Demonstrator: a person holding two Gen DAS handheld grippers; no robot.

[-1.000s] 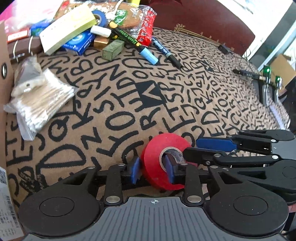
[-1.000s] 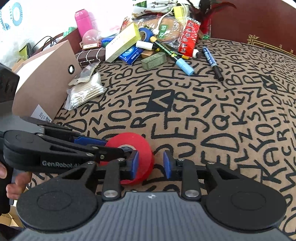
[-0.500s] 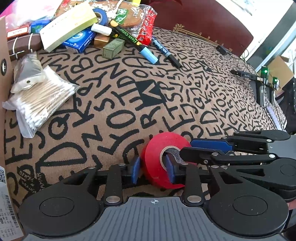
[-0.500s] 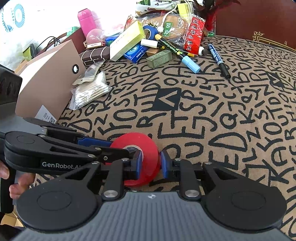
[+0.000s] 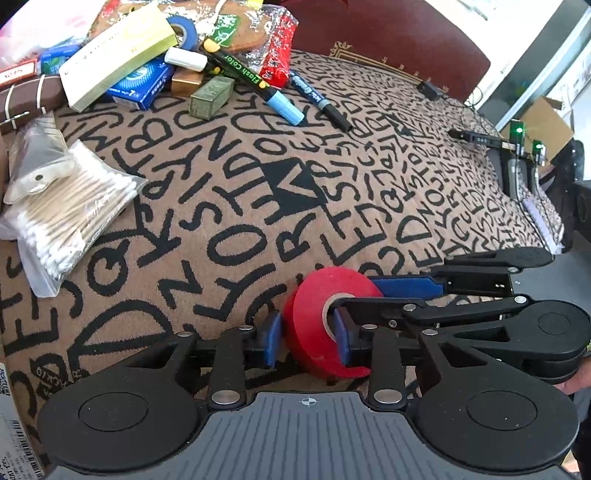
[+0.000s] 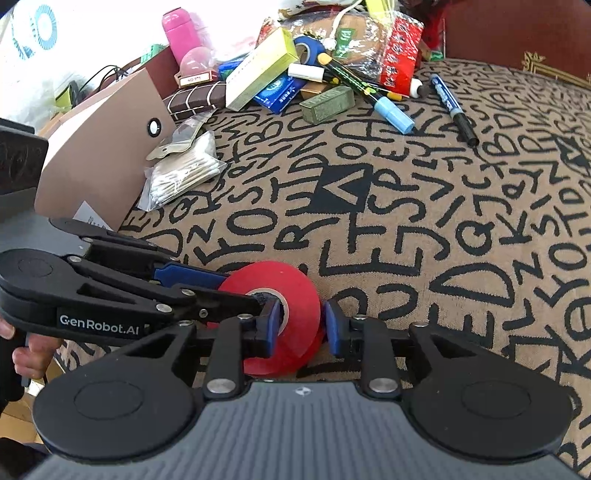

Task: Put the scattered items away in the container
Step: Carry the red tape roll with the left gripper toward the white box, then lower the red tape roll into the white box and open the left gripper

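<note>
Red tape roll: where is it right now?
The red tape roll stands on edge low in both wrist views, on the letter-patterned cloth. It sits between the jaws of both the left gripper and the right gripper.

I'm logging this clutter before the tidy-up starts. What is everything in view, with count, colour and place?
tape roll: 1, red, near edge of cloth, between both grippers
cotton swabs: 1 bag, white, left side by the box
cardboard box: 1, brown, far left
markers: 2, black with blue, far centre
blue tape: 1, far pile
green box: 1, beside the markers
tablecloth: 1, tan with black letters
left hand-held gripper: closed on the tape roll
right hand-held gripper: pads on either side of the roll, grip unclear
</note>
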